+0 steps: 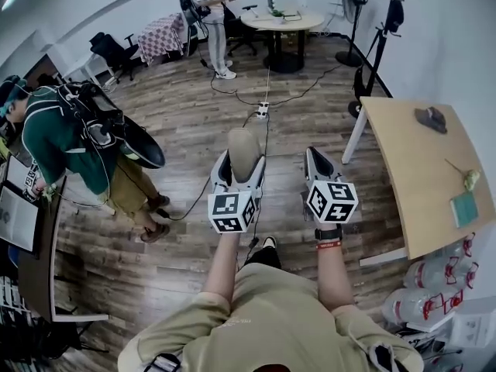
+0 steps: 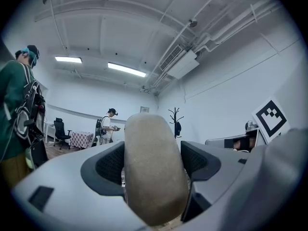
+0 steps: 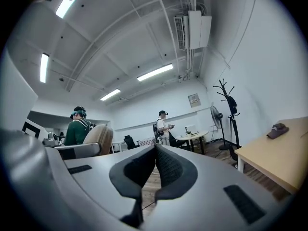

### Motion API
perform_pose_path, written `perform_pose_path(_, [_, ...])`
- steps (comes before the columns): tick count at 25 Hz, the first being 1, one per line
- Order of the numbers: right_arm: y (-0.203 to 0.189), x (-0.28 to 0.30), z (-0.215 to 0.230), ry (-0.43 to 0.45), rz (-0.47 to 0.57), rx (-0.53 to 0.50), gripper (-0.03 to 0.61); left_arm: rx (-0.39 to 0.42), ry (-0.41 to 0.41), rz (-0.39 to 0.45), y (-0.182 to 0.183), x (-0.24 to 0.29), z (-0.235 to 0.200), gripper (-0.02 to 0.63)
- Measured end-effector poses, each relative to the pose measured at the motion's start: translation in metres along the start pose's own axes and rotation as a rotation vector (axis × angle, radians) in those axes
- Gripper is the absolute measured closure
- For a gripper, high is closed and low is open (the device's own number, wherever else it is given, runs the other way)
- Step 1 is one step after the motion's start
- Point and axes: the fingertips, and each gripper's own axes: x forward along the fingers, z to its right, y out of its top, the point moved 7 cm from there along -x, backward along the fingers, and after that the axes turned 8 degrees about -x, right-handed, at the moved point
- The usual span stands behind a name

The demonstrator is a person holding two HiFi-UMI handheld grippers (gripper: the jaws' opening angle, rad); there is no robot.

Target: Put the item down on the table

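Observation:
A beige, rounded oblong item [image 1: 242, 149] stands upright between the jaws of my left gripper [image 1: 242, 163], held in the air over the wooden floor. In the left gripper view the item [image 2: 154, 167] fills the gap, with both dark pads [image 2: 111, 165] pressed against its sides. My right gripper [image 1: 317, 161] hangs beside it on the right, shut and empty; in the right gripper view its pads [image 3: 166, 170] meet with nothing between them. The light wooden table [image 1: 403, 169] stands to the right of both grippers and also shows in the right gripper view [image 3: 274, 162].
On the table lie a dark cap [image 1: 431, 118], a small green thing [image 1: 470, 180] and a teal pad [image 1: 463, 208]. Water bottles [image 1: 434, 301] stand under its near end. A person in green [image 1: 66, 134] stands at the left. A power strip [image 1: 263, 111] with cables lies on the floor ahead.

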Motion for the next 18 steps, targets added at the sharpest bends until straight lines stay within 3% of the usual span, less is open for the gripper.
perform_pose_path(5, [-0.008, 0.033, 0.028, 0.001, -0.03, -0.006, 0.561, -0.01, -0.02, 0.002, -0.007, 0.051, -0.002, 0.252])
perform_pose_path(13, [-0.014, 0.131, 0.107, -0.021, -0.055, -0.017, 0.562, -0.033, -0.09, 0.01, -0.019, 0.199, -0.008, 0.252])
perform_pose_path(18, [-0.02, 0.201, 0.155, -0.066, -0.077, 0.059, 0.561, -0.042, -0.153, -0.054, -0.03, 0.289, -0.016, 0.252])
